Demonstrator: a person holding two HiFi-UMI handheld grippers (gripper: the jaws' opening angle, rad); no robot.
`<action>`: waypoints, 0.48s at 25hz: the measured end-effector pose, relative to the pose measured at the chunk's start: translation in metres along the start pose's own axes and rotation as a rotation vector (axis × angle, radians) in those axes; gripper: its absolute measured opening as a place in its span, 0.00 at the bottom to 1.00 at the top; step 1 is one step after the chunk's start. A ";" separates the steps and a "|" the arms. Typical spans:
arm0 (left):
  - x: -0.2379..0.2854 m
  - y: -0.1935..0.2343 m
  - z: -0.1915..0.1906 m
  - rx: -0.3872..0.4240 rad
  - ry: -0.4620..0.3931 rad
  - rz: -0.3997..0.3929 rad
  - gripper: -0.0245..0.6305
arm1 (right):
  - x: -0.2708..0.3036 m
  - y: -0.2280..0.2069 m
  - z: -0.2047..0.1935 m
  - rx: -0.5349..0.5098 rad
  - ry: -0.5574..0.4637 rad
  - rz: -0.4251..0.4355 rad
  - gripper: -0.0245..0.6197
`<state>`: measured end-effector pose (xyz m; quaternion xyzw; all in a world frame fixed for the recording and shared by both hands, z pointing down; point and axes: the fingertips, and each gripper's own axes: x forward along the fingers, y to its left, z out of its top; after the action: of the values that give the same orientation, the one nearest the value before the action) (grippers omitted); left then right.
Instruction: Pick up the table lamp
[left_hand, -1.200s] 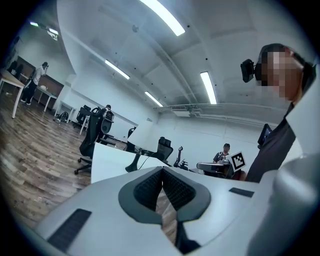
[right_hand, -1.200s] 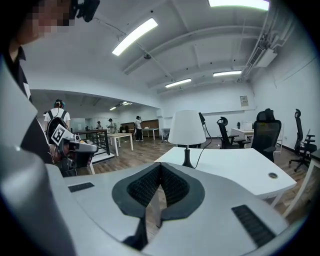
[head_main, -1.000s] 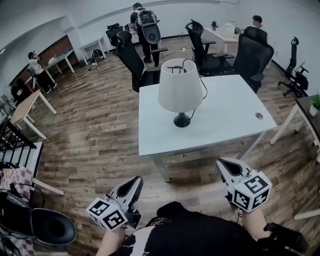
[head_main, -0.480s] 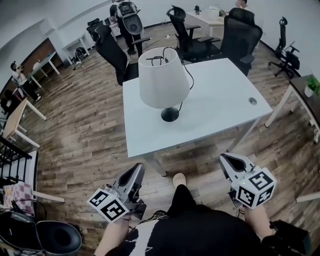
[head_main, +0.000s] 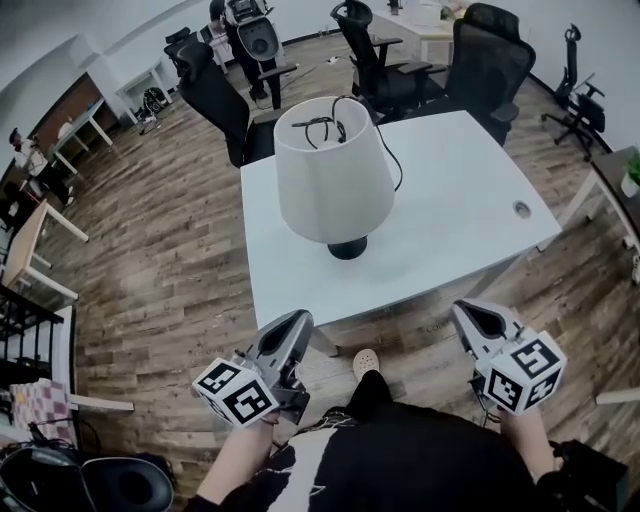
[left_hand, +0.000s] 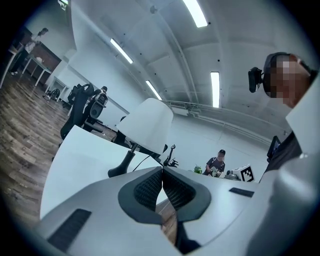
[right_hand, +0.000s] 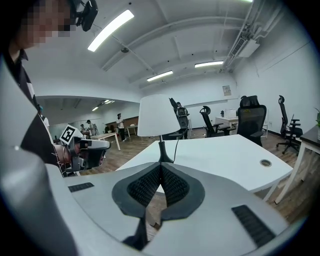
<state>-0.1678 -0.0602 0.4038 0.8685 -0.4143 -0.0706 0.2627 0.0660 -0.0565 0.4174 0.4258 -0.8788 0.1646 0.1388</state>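
Table lamp (head_main: 333, 185) on white table (head_main: 450, 230), black office chairs (head_main: 487, 50) behind it

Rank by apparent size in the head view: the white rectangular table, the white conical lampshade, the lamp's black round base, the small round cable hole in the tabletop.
1. white rectangular table
2. white conical lampshade, nearer the camera
3. black round base, partly hidden by the shade
4. round cable hole
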 end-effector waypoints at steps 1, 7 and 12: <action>0.007 0.005 0.004 0.000 0.001 -0.004 0.06 | 0.006 -0.004 0.003 0.001 0.004 -0.003 0.06; 0.050 0.029 0.012 -0.152 -0.012 -0.096 0.40 | 0.039 -0.021 0.009 0.013 0.035 -0.008 0.06; 0.076 0.049 0.027 -0.386 -0.141 -0.174 0.41 | 0.059 -0.035 0.007 0.033 0.056 -0.004 0.06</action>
<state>-0.1615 -0.1544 0.4132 0.8276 -0.3341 -0.2315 0.3872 0.0577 -0.1215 0.4400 0.4251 -0.8709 0.1905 0.1564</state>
